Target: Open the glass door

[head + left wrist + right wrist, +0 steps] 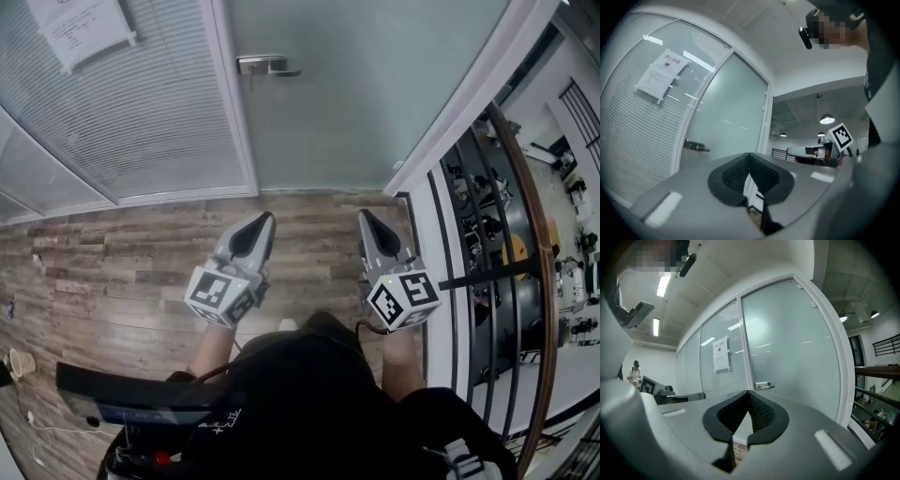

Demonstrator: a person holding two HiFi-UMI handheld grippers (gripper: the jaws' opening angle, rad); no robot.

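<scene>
The frosted glass door stands closed ahead, its metal lever handle at the door's left edge. In the head view my left gripper and right gripper are held side by side over the wooden floor, well short of the door. Both point at it, shut and with nothing between the jaws. The left gripper view shows my left gripper shut, with the handle off to its left. From the right gripper view, the handle shows just above my right gripper, still far off.
Left of the door is a glass panel with blinds and a paper notice. A white door frame and a black railing run along the right. A paper cup sits on the floor at far left.
</scene>
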